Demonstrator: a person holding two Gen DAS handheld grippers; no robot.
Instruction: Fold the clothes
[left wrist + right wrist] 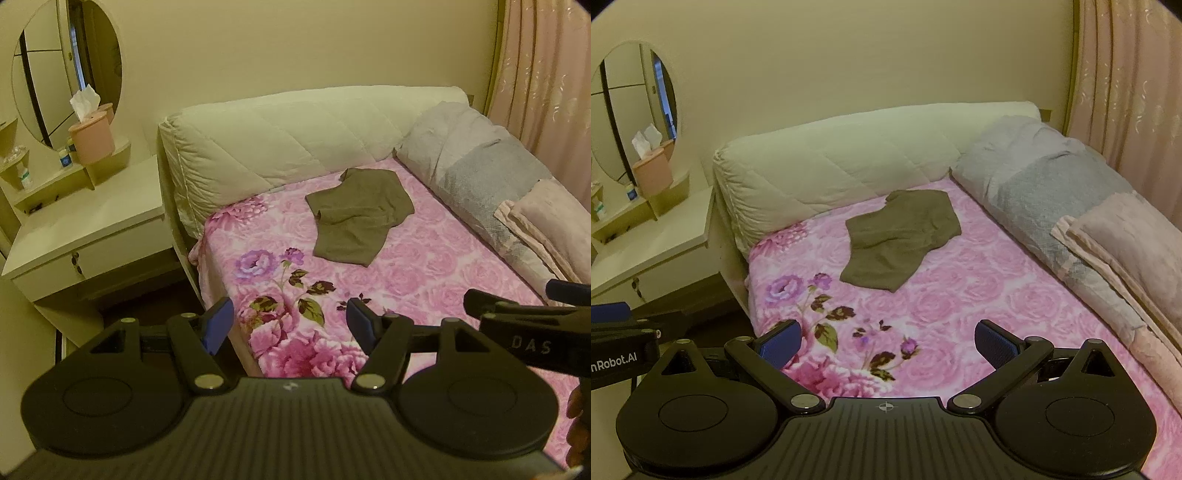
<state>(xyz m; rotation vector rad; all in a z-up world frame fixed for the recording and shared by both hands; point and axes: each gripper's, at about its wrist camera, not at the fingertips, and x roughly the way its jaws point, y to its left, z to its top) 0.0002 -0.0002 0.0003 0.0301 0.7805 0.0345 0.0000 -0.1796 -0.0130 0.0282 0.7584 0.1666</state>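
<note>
One olive-brown garment [360, 214] lies crumpled mid-bed on the pink floral bedspread [424, 266], near the cream headboard [280, 140]. Left gripper [290, 323] jaws wide, empty, well short of it. Right wrist view: right gripper [888, 341] jaws wide, nothing between; garment type unclear, possibly a t-shirt.

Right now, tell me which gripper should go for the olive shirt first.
Neither has a clear edge; slightly the right. The right gripper and left gripper are both open, empty and short of the olive shirt, which lies crumpled on the pink blanket, closer to centre in the right wrist view.
</note>
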